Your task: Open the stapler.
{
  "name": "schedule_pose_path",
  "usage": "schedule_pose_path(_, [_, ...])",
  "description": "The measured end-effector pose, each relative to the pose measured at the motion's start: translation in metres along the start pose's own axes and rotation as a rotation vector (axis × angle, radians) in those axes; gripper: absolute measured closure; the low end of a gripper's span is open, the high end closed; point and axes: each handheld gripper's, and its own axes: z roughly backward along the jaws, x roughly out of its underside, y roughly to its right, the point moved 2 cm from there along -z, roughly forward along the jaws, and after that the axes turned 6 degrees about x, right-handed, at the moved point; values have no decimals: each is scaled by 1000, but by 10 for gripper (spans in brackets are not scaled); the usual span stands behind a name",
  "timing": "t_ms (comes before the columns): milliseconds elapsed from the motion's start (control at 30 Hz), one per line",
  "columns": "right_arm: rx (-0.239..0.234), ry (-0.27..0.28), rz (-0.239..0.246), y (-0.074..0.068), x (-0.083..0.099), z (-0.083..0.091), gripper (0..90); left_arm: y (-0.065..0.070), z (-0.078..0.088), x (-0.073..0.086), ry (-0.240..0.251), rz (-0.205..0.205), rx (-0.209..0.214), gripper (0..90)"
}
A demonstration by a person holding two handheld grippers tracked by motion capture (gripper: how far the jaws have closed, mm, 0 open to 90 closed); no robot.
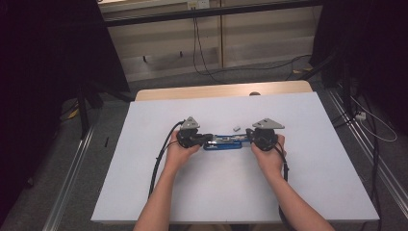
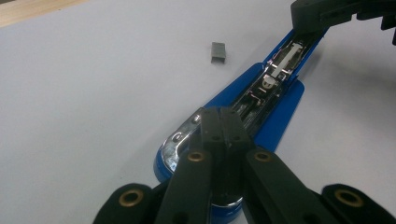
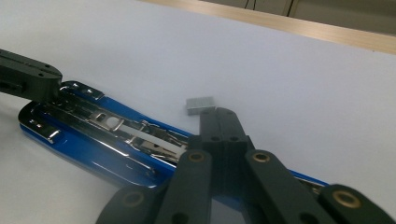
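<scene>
my left gripper (image 1: 208, 139): jaws closed, pointing toward my right gripper (image 1: 249, 134): jaws closed, facing back; forearms angled inward.

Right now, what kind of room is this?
Probably a lab or workshop. A white table stands on a grey floor among dark stands, with loose cables trailing along the back wall. A blue stapler lies opened flat on it.

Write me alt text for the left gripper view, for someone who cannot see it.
The left gripper, jaws shut, rests its tips on one end of an opened blue stapler lying on a white table. A small grey block of staples sits beside the stapler, and the right gripper meets its far end.
</scene>
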Motion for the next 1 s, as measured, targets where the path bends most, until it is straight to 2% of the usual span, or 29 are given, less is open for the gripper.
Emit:
schedule_pose_path(67, [-2, 2, 17, 2, 0, 1, 900, 0, 0, 0, 5, 10, 0, 900])
schedule_pose_path(167, [-16, -5, 9, 5, -1, 2, 900, 0, 1, -1, 5, 8, -8, 900])
schedule_pose_path(267, [-18, -11, 11, 9, 0, 1, 900, 0, 4, -3, 39, 38, 9, 895])
schedule_pose_path(367, [-24, -12, -7, 12, 2, 0, 900, 1, 5, -4, 33, 48, -2, 883])
schedule_pose_path(433, [-27, -10, -9, 14, 2, 0, 900, 0, 5, -3, 49, 77, 12, 873])
schedule_pose_path(467, [-32, -15, -6, 14, 1, 0, 900, 0, 5, -3, 53, 89, 22, 828])
schedule_pose_path(533, [-32, -17, 2, 15, 1, 0, 900, 1, 4, -4, 51, 88, 30, 816])
schedule_pose_path(700, [-41, -15, 18, 17, -2, -2, 893, 3, 6, -6, 52, 131, 30, 743])
schedule_pose_path(733, [-27, -7, 29, 18, -3, -3, 854, 4, 8, -7, 53, 131, 27, 700])
schedule_pose_path(800, [-25, -4, 32, 18, -3, -3, 848, 4, 10, -10, 62, 120, 20, 679])
schedule_pose_path(1000, [-31, 3, 31, 17, -8, -4, 753, 4, 23, -15, 75, 129, -10, 549])
